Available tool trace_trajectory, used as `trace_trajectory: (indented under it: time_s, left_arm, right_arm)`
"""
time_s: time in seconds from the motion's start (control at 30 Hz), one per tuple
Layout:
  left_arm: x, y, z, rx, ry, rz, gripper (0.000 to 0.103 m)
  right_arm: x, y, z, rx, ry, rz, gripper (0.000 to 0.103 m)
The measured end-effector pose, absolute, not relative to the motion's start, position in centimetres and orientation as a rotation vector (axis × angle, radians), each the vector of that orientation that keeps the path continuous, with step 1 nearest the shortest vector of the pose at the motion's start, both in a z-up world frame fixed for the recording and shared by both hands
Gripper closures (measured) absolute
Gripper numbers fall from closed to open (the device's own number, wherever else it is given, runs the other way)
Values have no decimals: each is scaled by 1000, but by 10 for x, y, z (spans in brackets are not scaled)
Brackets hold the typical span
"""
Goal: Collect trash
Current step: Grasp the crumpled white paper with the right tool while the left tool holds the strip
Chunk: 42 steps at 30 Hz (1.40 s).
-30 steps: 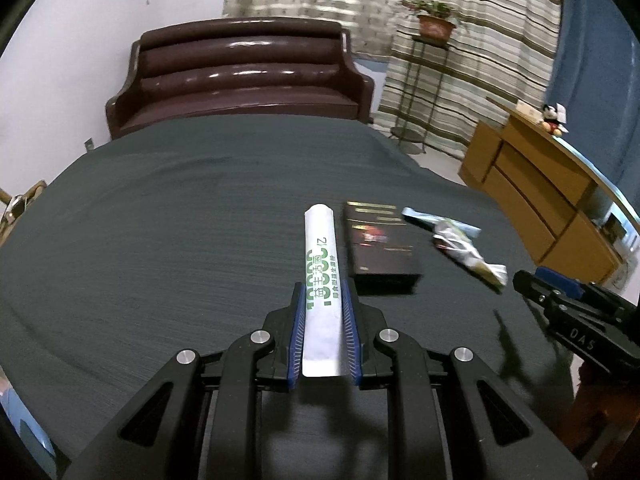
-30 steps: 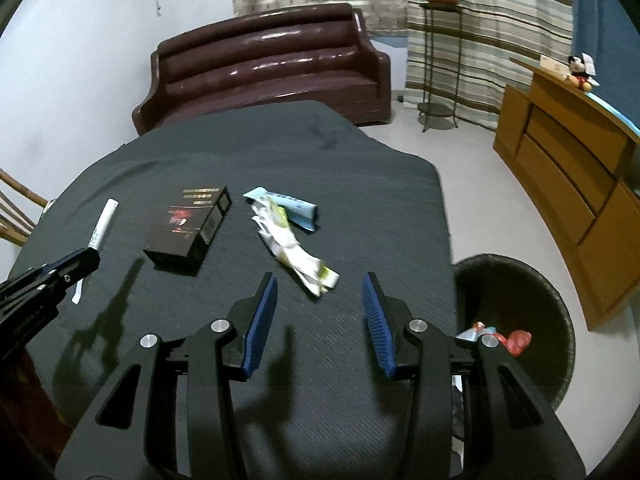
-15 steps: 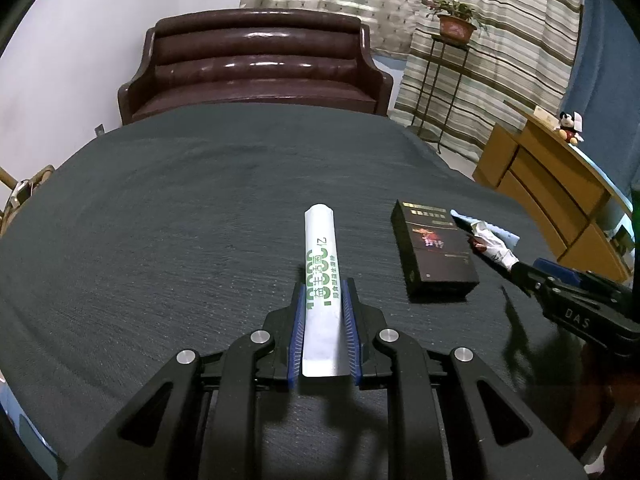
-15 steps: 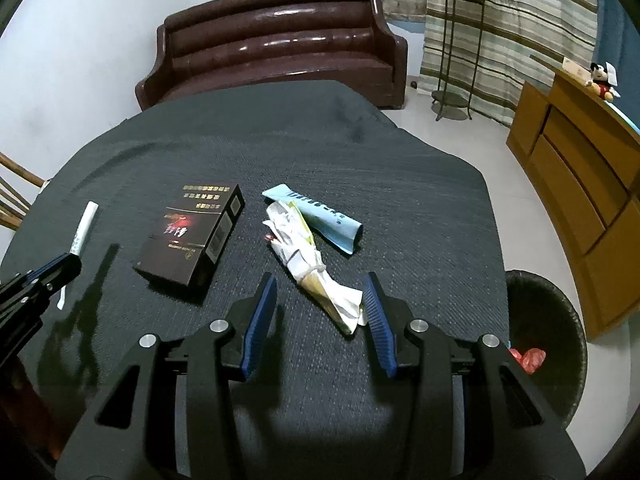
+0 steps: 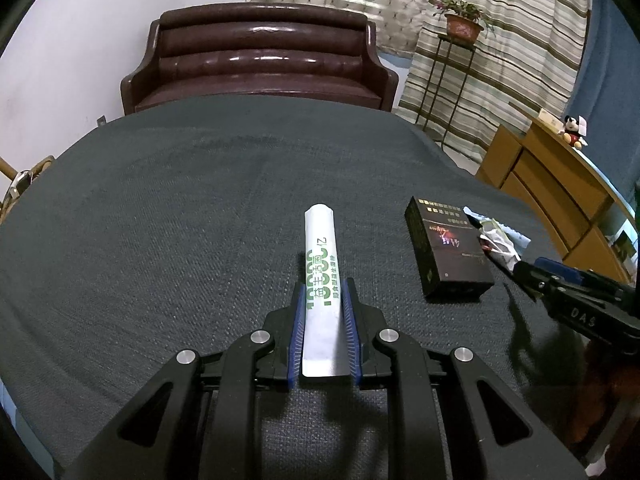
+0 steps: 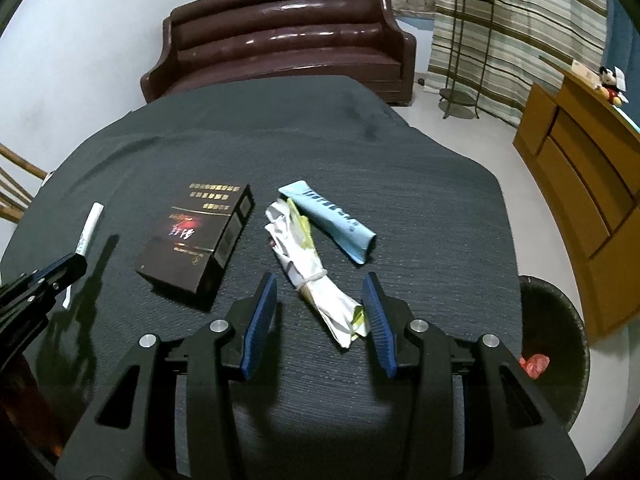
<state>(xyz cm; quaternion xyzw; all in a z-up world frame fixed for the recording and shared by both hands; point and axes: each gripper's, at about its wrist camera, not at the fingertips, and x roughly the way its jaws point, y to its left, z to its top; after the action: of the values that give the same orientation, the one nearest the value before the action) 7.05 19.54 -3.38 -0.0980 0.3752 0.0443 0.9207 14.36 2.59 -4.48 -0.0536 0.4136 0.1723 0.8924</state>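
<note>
Dark cloth-covered table [image 6: 400,168] in a sitting room, brown leather sofa [image 6: 280,44] behind it, wooden cabinet off to one side. I take the black box [image 6: 196,240] lying flat on the cloth as my landmark.

My left gripper [image 5: 323,292] is pressed together on the white sachet [image 5: 320,276] with green print. The sachet runs straight out along the fingers, its far end pointing at the sofa, held low over the cloth on the side of the box away from the other litter. I grip it by the near half, probably so the stiff length stays in line and does not droop.

My right gripper [image 6: 318,296] stands spread, holding nothing. Its blue pads [image 6: 260,316] bracket the near end of the crumpled white wrapper [image 6: 312,268], which lies just beside the box on the bin side. Whether the pads touch the wrapper, I cannot tell. Wide spread suits it: the wrapper is bulky and springy, so it should crush on closing.

Light blue sachet [image 6: 332,220] lies just past the wrapper, farther from the box, touching or nearly so.

Woven bin [image 6: 560,320] sits on the floor beyond the table edge, well apart from the box, some red scrap [image 6: 534,364] already inside. Both pieces likely go there.
</note>
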Motion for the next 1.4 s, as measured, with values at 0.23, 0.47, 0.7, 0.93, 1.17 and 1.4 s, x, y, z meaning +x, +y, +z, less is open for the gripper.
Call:
trace_trajectory:
  time_s: [0.23,0.47,0.7,0.93,1.17,1.4]
  left_arm:
    - [71,196,-35,-203,772,92,84]
    - [71,194,-33,-202,769,87,84]
    - [65,186,-27,-202,754,55,84]
    - [59,165,-18,-185,732,-7,84]
    - [58,135,-12,-157,722,-67,84]
    - [61,97,-10,-112,716,-128,84]
  right_arm:
    - [143,33,-50,-151,863,355,79]
    - [135,31,-46,-145,837,358,88]
    - [120,18,-35,-107,802,352,88]
    - [102,-10,-23,-57,766,311,88]
    - [90,-48,-21,-14,749,240,88]
    - [79,-89,-22,18,735,169,88]
